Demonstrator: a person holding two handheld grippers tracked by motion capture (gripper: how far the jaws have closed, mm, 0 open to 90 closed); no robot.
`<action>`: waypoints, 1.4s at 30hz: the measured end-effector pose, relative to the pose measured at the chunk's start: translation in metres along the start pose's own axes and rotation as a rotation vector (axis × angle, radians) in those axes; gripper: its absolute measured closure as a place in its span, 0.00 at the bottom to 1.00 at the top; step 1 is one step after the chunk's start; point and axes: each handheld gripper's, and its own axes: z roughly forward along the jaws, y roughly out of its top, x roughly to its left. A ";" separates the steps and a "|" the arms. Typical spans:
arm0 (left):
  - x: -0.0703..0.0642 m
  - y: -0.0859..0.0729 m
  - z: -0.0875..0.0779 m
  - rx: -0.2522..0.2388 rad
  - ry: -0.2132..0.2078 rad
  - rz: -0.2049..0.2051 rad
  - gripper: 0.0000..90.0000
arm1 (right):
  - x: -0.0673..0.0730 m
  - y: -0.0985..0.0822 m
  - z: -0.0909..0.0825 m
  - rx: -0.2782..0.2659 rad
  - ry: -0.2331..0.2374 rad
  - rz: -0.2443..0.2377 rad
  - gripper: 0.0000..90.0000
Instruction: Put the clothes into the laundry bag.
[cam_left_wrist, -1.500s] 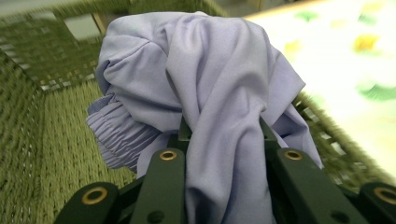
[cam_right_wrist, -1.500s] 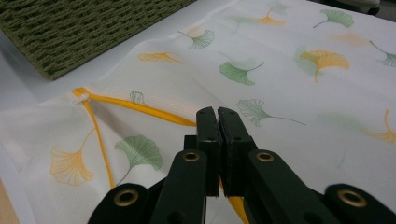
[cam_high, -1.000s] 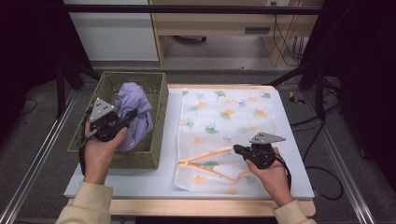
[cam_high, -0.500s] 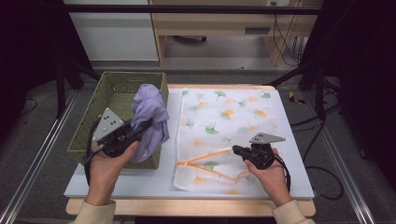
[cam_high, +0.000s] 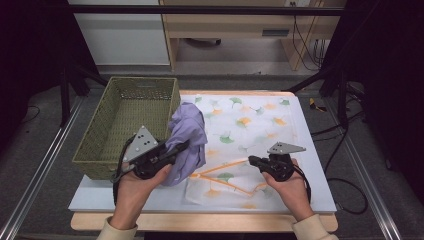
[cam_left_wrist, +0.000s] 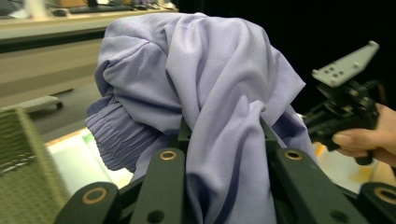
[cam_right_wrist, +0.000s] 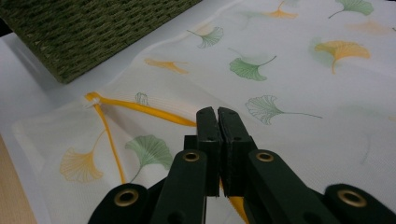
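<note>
Lilac garment (cam_high: 187, 142) hangs bunched from the left claw (cam_high: 181, 148), clamped on it beside the wicker basket (cam_high: 107, 135), hiding the jaw tips. The right claw (cam_high: 251, 160) is pressed together on the leaf-printed bag's (cam_high: 250, 125) orange edge; the pinch itself is hard to see.

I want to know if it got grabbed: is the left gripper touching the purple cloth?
Touching. In the left gripper view, the left gripper pinches the purple cloth between its jaws.

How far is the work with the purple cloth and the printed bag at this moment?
Done: the purple cloth is out of the green basket, and the printed mesh bag lies flat on the table. In hand: the left gripper holds the cloth bunched above the bag's left edge, while the right gripper pinches the bag near its orange-trimmed opening. Left: probably lifting that opening and pushing the cloth inside.
</note>
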 end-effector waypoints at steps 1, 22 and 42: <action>-0.003 0.000 0.002 0.001 -0.009 0.001 0.80 | -0.001 0.000 0.000 -0.004 0.000 -0.005 0.98; -0.053 0.004 0.020 0.008 -0.132 0.055 0.80 | -0.008 0.003 -0.006 -0.038 0.053 0.069 0.98; -0.065 -0.008 0.037 0.039 -0.176 0.040 0.80 | -0.010 0.006 -0.009 -0.061 0.073 0.110 0.98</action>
